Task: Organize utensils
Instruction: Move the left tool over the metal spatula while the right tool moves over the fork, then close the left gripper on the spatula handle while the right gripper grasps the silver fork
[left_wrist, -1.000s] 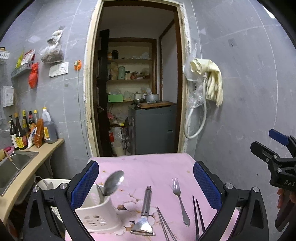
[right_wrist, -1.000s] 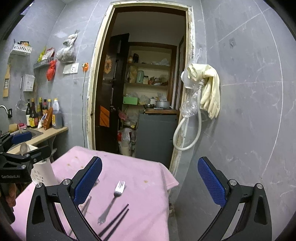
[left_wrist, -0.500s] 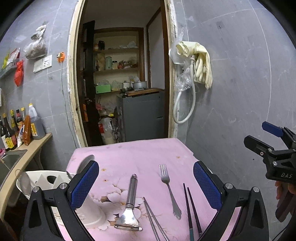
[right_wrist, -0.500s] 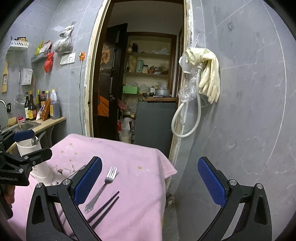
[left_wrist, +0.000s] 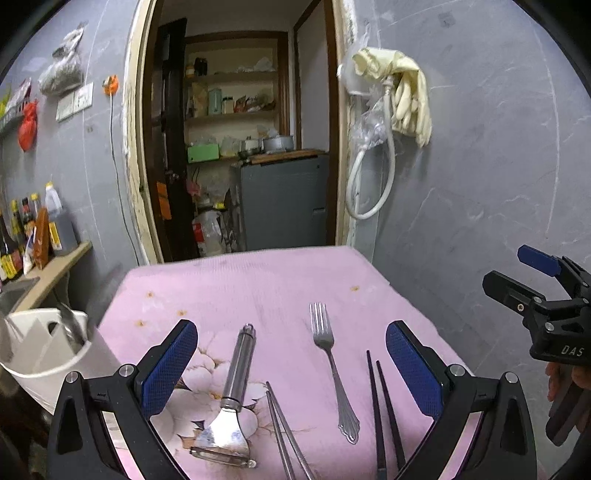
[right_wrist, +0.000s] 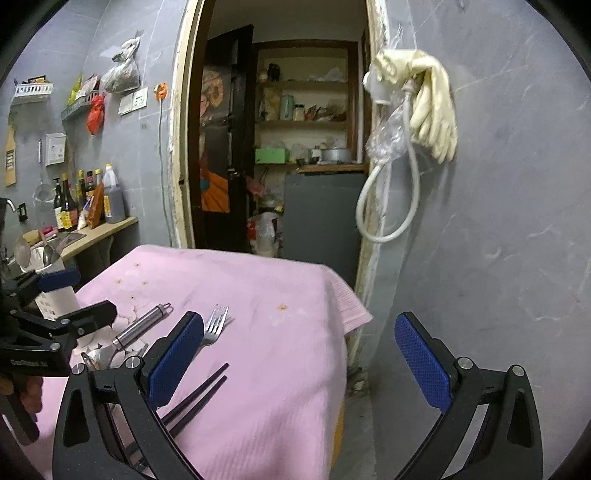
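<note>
The white holder (left_wrist: 44, 354) at nine o'clock is cut off; a spoon (left_wrist: 72, 326) is seen inside. Both tongs (left_wrist: 291, 363) (right_wrist: 308, 354) are held wide, empty.

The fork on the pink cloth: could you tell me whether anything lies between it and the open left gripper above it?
Nothing visible does. The fork lies alone between the metal chopsticks and the black chopsticks, apart from both, and the left gripper hangs open and empty over it.
</note>
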